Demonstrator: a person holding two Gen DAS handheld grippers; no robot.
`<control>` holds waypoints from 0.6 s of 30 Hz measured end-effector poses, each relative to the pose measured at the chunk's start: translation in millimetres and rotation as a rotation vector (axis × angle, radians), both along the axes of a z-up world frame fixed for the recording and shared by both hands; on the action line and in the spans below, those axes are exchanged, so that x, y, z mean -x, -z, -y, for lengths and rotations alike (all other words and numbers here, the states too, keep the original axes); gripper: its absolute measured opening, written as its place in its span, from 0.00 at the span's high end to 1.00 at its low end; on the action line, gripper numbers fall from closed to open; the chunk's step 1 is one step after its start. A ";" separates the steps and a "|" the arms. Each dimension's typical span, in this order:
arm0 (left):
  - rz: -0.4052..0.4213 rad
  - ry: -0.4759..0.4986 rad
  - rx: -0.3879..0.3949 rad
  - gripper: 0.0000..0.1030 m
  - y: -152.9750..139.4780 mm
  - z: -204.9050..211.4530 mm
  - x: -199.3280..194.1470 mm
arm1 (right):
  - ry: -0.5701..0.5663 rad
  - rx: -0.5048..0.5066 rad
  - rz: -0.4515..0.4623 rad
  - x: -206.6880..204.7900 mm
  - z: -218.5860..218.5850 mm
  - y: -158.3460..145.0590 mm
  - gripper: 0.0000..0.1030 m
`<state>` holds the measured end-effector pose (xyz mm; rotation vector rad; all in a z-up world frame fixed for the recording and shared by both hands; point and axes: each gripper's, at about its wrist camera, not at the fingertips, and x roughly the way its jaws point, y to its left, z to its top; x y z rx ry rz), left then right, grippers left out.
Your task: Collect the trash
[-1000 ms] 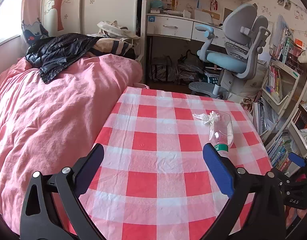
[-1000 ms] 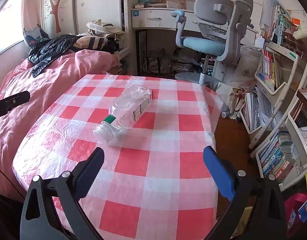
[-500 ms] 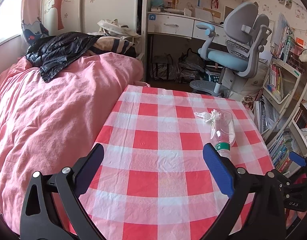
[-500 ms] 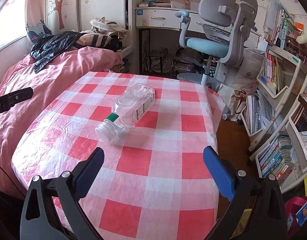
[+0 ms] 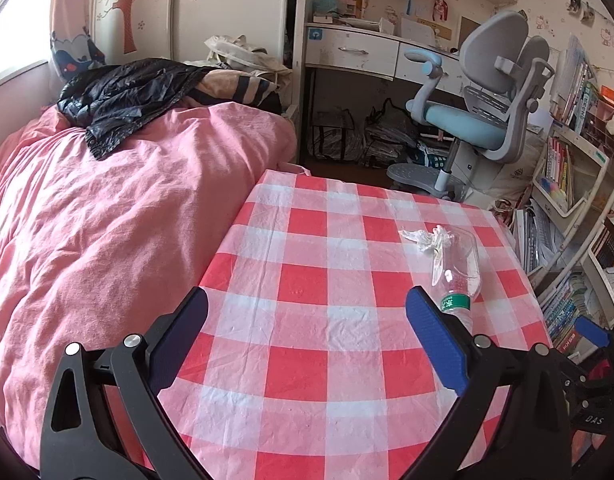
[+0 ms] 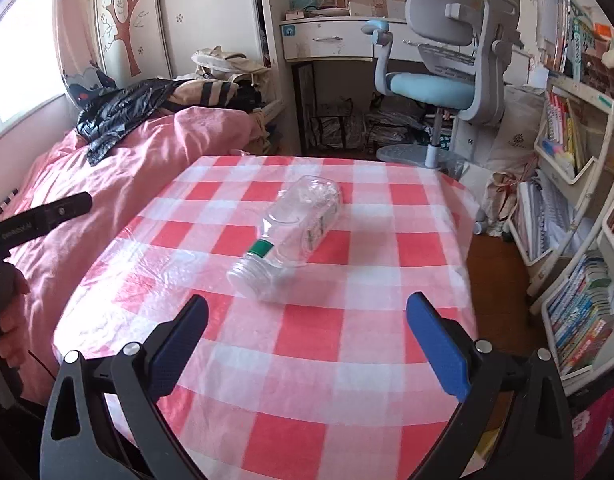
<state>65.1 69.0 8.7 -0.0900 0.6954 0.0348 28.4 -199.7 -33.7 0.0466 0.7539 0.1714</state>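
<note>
A clear plastic bottle point(image 6: 295, 232) with a green neck band lies on its side on the red-and-white checked tablecloth point(image 6: 307, 344), cap end toward me. The left wrist view has the same bottle point(image 5: 457, 268) at the right, with a crumpled white tissue point(image 5: 425, 236) at its far end. My right gripper point(image 6: 307, 320) is open, a short way in front of the cap, nothing between its fingers. Over the cloth's near left part my left gripper point(image 5: 307, 316) is open and empty; the bottle's neck lies just beyond its right fingertip.
A bed with a pink cover point(image 5: 107, 220) and a black jacket point(image 5: 123, 96) borders the table on the left. Beyond the table stand a grey-blue desk chair point(image 6: 435, 80) and a white desk point(image 5: 355, 52). Bookshelves point(image 6: 579, 208) line the right side.
The right gripper has moved closer to the bottle and turned slightly left, so the bottle now sits nearer its centre. The left gripper has eased slightly forward. Both stay open.
</note>
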 end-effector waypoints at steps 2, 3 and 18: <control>-0.016 -0.041 -0.003 0.07 5.0 -11.7 -8.1 | -0.020 -0.061 -0.019 -17.4 -13.9 -0.2 0.08; -0.026 -0.062 -0.003 0.07 7.4 -17.6 -12.6 | -0.023 -0.083 -0.015 -25.6 -20.2 -1.4 0.08; -0.113 0.110 -0.097 0.07 38.6 10.0 -101.0 | 0.051 -0.038 -0.234 -149.3 -25.7 58.5 0.38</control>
